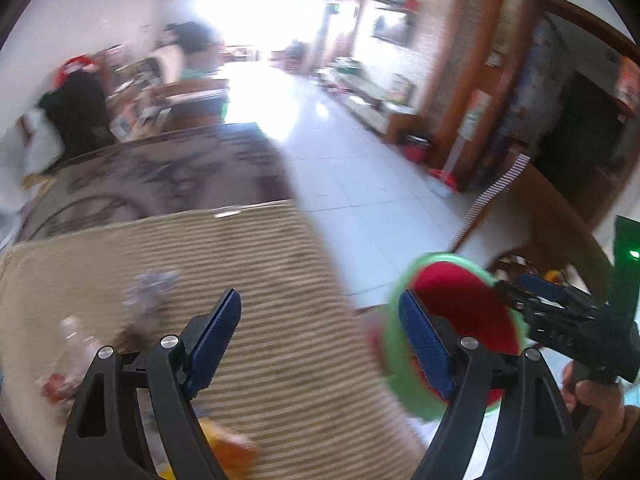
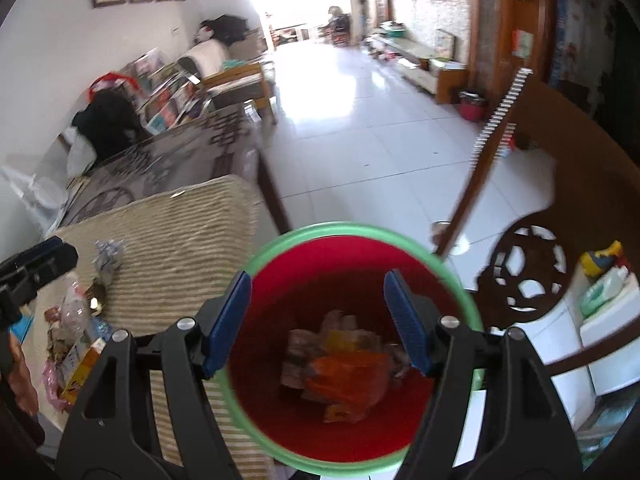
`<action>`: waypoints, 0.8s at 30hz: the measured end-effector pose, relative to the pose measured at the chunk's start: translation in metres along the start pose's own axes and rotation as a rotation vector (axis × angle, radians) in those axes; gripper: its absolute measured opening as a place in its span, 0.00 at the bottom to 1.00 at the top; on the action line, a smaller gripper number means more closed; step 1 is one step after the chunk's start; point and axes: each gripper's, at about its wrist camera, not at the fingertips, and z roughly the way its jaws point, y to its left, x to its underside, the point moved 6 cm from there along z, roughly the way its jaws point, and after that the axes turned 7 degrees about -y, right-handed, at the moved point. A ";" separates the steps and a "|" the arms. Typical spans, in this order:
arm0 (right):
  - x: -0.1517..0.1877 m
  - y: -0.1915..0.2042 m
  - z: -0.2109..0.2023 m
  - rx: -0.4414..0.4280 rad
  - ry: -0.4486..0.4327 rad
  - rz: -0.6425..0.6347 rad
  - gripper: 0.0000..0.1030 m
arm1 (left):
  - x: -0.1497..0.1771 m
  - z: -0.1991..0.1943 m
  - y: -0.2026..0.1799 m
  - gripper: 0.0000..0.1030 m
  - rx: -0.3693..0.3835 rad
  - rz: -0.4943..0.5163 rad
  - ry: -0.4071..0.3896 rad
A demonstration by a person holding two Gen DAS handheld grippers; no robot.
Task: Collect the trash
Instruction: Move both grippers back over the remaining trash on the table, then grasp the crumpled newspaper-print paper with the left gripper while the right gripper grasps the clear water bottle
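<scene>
A red bin with a green rim (image 2: 352, 232) stands on the floor beside the table; orange and pale wrappers (image 2: 344, 368) lie at its bottom. My right gripper (image 2: 318, 324) hangs open above the bin's mouth with nothing between its blue pads. My left gripper (image 1: 320, 344) is open and empty over the striped beige mat (image 1: 260, 280), with the bin (image 1: 460, 304) at its right finger. Trash lies on the mat: a crumpled grey paper (image 1: 150, 288), a clear plastic bottle (image 1: 78, 340), an orange packet (image 1: 228, 448). The right view shows the crumpled paper (image 2: 108, 256) and a pile of wrappers (image 2: 76, 344).
A dark patterned tabletop (image 2: 168, 160) extends beyond the mat. A carved wooden chair (image 2: 560, 200) stands to the right of the bin. White tiled floor (image 2: 360, 120) runs back to a sofa and shelves. A hand (image 1: 596, 408) holds the right gripper's handle.
</scene>
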 end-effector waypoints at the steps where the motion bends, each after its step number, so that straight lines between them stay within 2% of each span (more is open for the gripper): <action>1: 0.000 0.011 0.003 -0.017 0.007 -0.011 0.65 | 0.003 -0.002 0.016 0.75 -0.029 -0.025 0.004; 5: 0.004 0.057 0.015 -0.078 0.037 -0.065 0.65 | 0.024 -0.019 0.100 0.75 -0.170 -0.139 0.028; 9: 0.011 0.115 0.025 -0.150 0.069 -0.130 0.65 | 0.053 -0.040 0.173 0.75 -0.273 -0.262 0.059; 11: 0.015 0.146 0.029 -0.181 0.082 -0.163 0.65 | 0.070 -0.044 0.200 0.75 -0.296 -0.309 0.098; 14: 0.020 0.193 0.035 -0.219 0.099 -0.201 0.65 | 0.107 -0.038 0.242 0.75 -0.319 -0.402 0.219; 17: 0.023 0.234 0.038 -0.233 0.109 -0.236 0.65 | 0.145 -0.024 0.277 0.74 -0.277 -0.554 0.330; 19: 0.023 0.253 0.040 -0.233 0.110 -0.253 0.65 | 0.157 -0.016 0.284 0.75 -0.171 -0.639 0.364; 24: 0.032 0.288 0.046 -0.228 0.132 -0.256 0.65 | 0.160 -0.001 0.275 0.72 0.002 -0.598 0.441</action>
